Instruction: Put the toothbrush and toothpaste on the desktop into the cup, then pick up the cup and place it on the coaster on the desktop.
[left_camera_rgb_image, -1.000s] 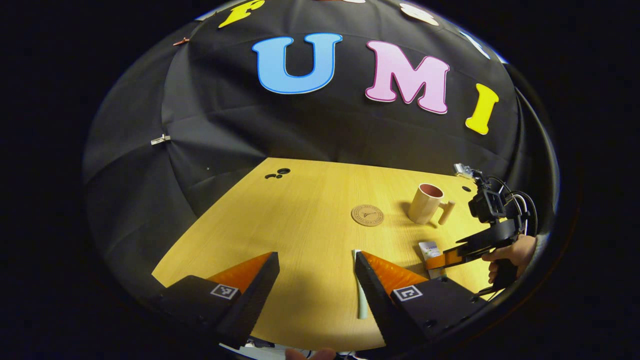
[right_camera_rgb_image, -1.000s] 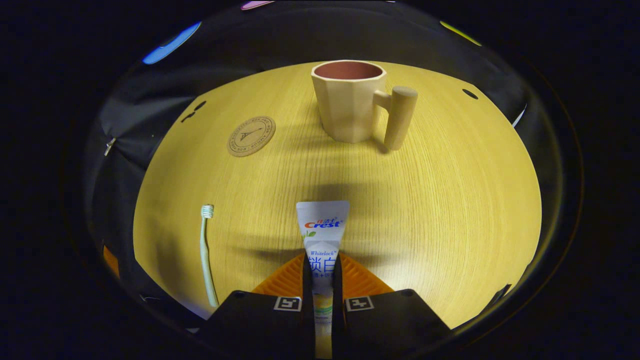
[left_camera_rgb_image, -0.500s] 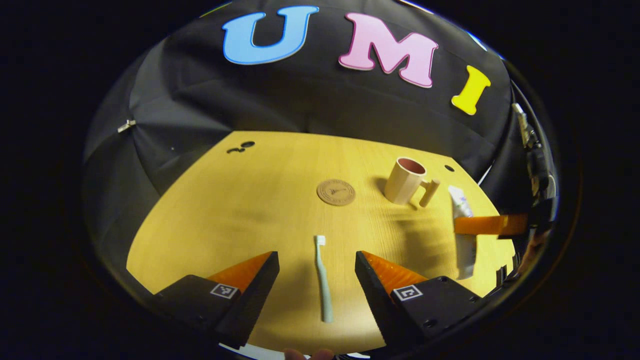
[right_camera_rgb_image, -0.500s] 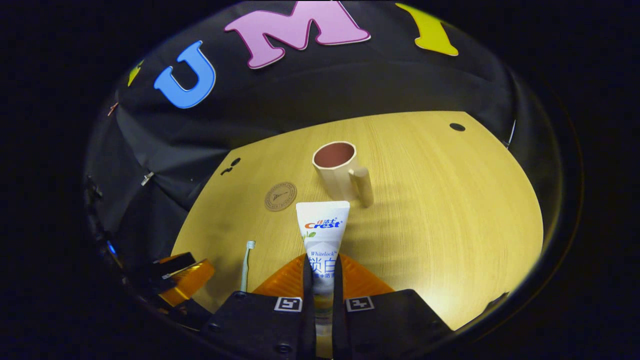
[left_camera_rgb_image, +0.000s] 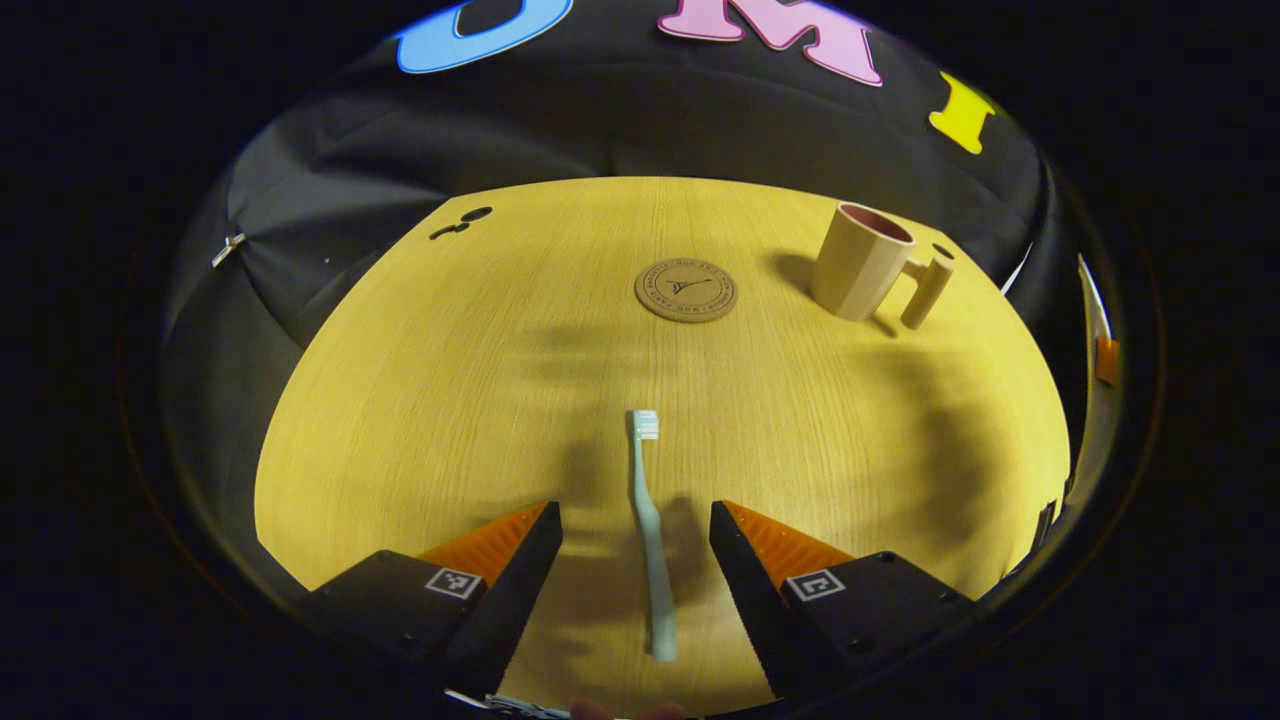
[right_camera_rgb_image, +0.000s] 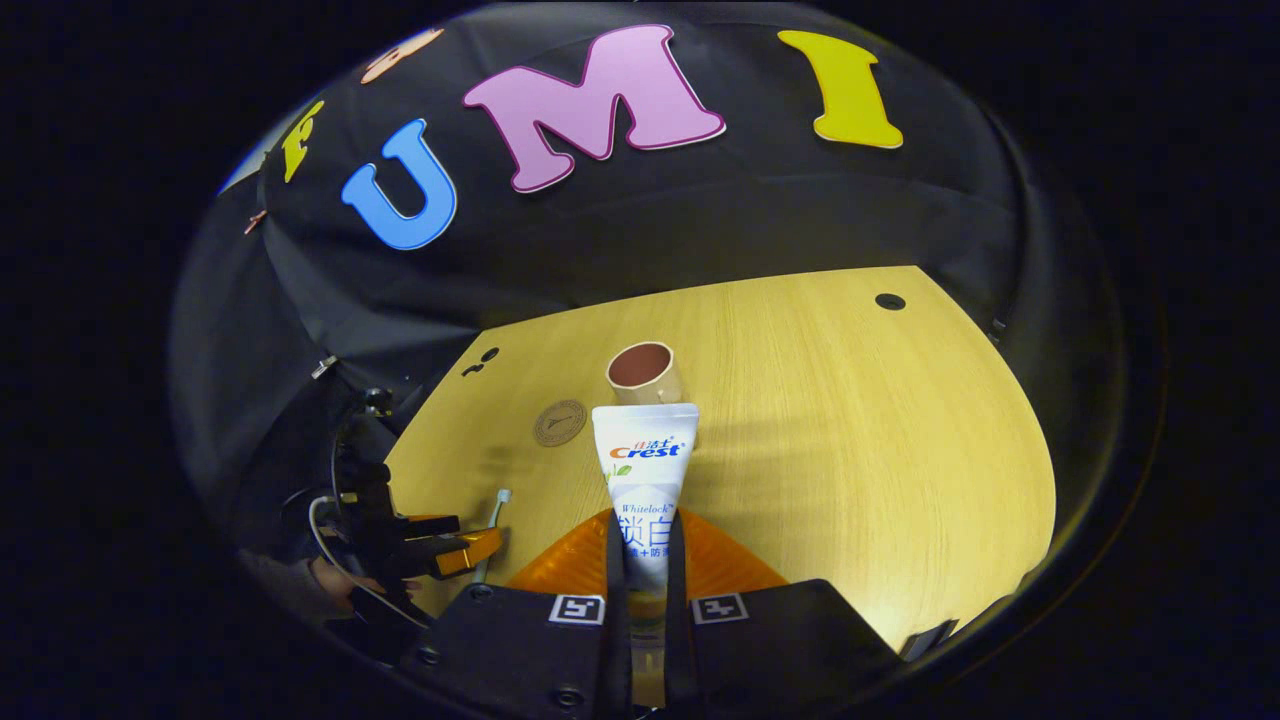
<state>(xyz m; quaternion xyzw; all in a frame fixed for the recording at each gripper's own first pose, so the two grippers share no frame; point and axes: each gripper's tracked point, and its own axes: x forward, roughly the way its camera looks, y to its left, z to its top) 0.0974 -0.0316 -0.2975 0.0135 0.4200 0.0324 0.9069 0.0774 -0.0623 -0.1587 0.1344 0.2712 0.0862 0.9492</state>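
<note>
A pale green toothbrush lies on the wooden desktop, its handle between the spread fingers of my left gripper, which is open and low over it. My right gripper is shut on a white toothpaste tube and holds it high above the desk, flat end forward. Beyond the tube stands the beige cup with a reddish inside; the tube hides its lower part. In the left gripper view the cup stands upright at the far right, its handle to the right. The round cork coaster lies left of it.
Cable holes sit near the desktop's far left edge, and another hole at the far right. In the right gripper view the left gripper, with a hand on it, shows at lower left by the toothbrush.
My left gripper has tilted down and closed in over the toothbrush, now between its fingers. My right gripper has lifted the toothpaste higher above the desk, out of the left view.
</note>
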